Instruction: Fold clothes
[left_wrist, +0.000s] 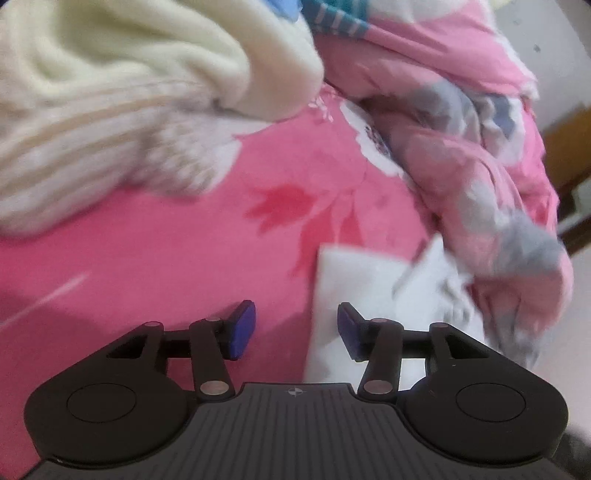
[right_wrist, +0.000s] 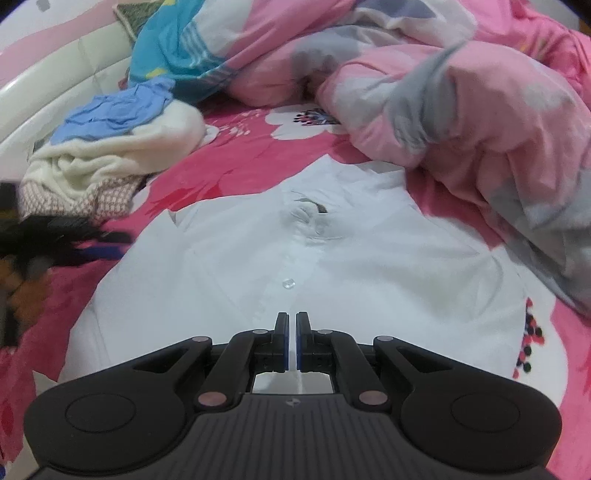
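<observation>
Your right gripper (right_wrist: 291, 325) points steeply down over the shirt (right_wrist: 332, 266). Its fingers are pressed together with only a thin slit between the blue pads, and no cloth is visibly caught in them. The shirt lies spread flat on the pink sheet (right_wrist: 240, 155), front up. Its button placket runs straight ahead of your fingertips, and a clear button (right_wrist: 287, 283) sits just beyond them. The collar (right_wrist: 308, 212) is farther ahead on the same line. The quilt (right_wrist: 480, 122) is bunched ahead and right of the fingers, overlapping the shirt's far right edge.

Your left gripper (left_wrist: 295, 328) also tilts downward, over the sheet. Its fingers stand spread, with nothing between the blue pads (left_wrist: 242, 330). The right-hand pad overlaps a white edge of the shirt in the picture; whether it touches the cloth cannot be told. The left-hand pad is over bare sheet. The left wrist view is blurred. A cream garment (left_wrist: 129, 74) lies heaped ahead and left of these fingers, well apart from them. In the right wrist view your left gripper shows as a dark blur at the left edge, beside the shirt's left side.
</observation>
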